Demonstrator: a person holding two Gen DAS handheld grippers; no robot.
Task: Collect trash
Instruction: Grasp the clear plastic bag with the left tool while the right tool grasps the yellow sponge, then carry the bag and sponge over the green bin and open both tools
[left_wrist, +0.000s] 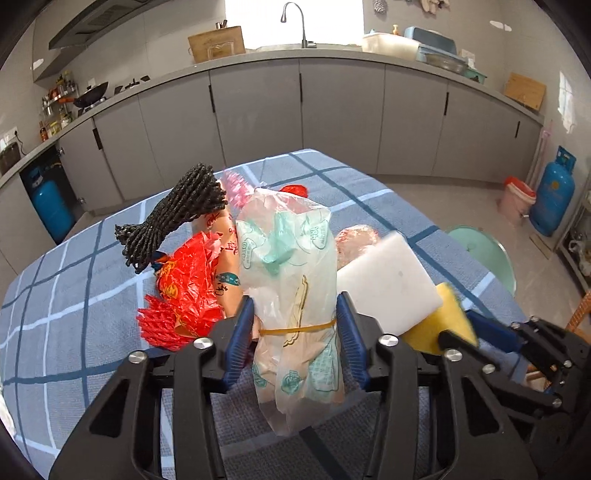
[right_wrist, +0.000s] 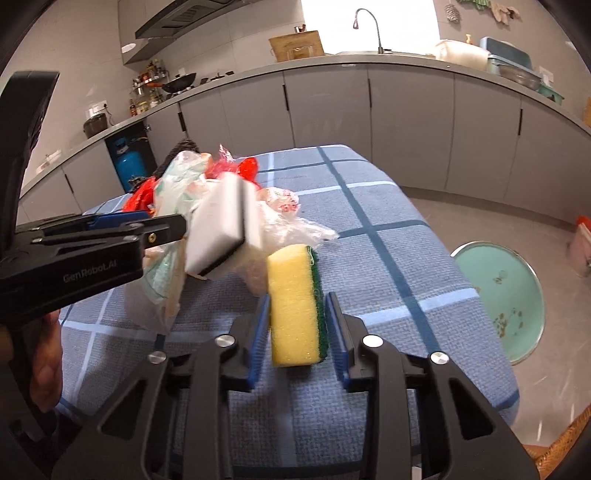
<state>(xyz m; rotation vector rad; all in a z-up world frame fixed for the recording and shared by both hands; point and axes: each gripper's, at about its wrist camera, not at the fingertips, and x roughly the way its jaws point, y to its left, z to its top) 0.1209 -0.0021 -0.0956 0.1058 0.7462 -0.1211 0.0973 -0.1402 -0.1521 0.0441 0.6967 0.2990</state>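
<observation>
Both jaws clamp: left gripper (left_wrist: 295, 325) grasps plastic bag (left_wrist: 291, 266), right gripper (right_wrist: 297, 325) grasps sponge (right_wrist: 295, 306).

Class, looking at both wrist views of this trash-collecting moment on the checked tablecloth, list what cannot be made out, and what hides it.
- Left wrist view: contents of the clear plastic bag; its printed, crumpled film hides them.
- Left wrist view: most of the yellow sponge is covered by the white block.
- Right wrist view: the red wrapper is mostly behind the bag.
- Right wrist view: the white block is motion-blurred.
</observation>
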